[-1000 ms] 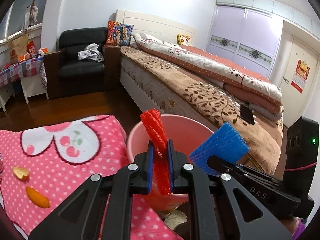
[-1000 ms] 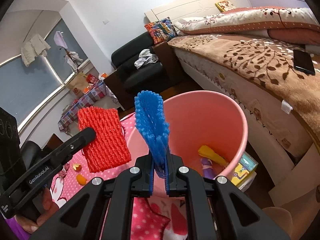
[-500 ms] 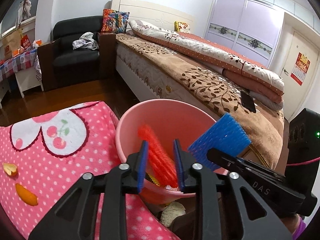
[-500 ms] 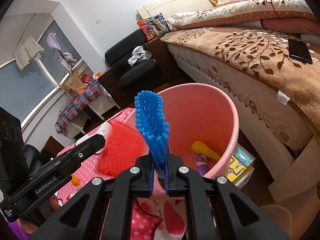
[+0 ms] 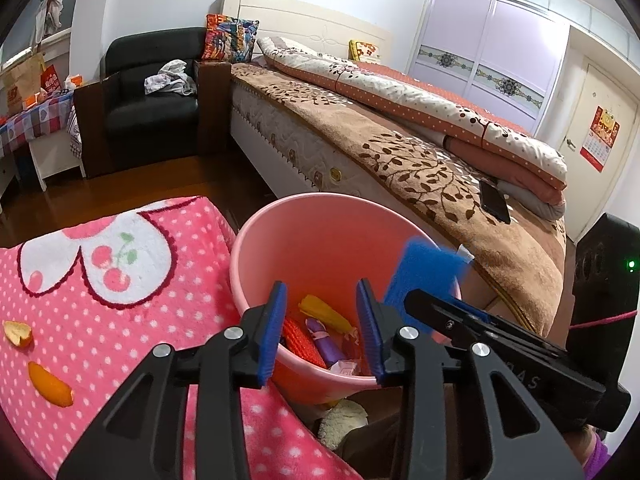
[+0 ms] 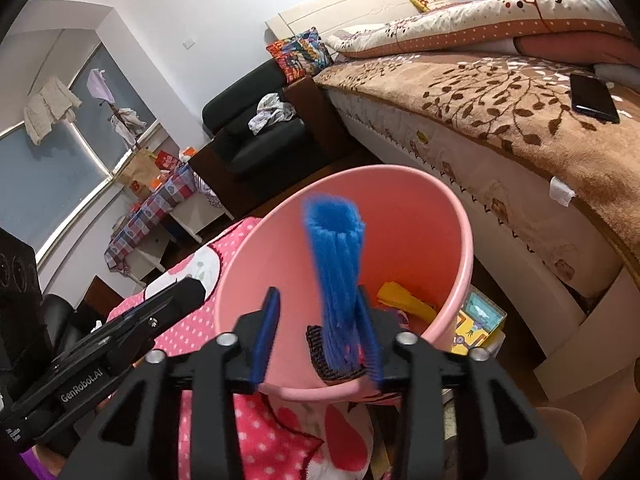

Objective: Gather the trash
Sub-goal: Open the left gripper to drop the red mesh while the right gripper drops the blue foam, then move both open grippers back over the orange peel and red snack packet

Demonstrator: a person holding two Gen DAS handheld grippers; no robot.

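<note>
The pink bucket (image 5: 240, 248) stands between a pink dotted blanket and the bed. My left gripper (image 5: 320, 292) hangs over it, its jaws opening with nothing between them. The red foam net (image 5: 298, 340) lies in the bucket beside a yellow wrapper (image 5: 324, 312) and a purple wrapper (image 5: 322, 344). My right gripper (image 6: 318, 296) is also over the bucket (image 6: 464, 232), jaws opening. The blue foam net (image 6: 336, 272) stands blurred between them, leaning on the right finger and clear of the left one. In the left wrist view the blue net (image 5: 428, 276) shows above the bucket's right rim.
Two orange peels (image 5: 16, 334) (image 5: 50, 384) lie on the pink blanket (image 5: 120, 320) at the left. A bed (image 5: 400, 160) with a phone (image 5: 494, 206) on it runs along the right. A black armchair (image 5: 152, 112) stands at the back. A colourful box (image 6: 476, 324) sits by the bucket.
The left gripper opened and the red net dropped from it into the bucket. The right gripper, shut on the blue net until half a second ago, has spread its jaws.
</note>
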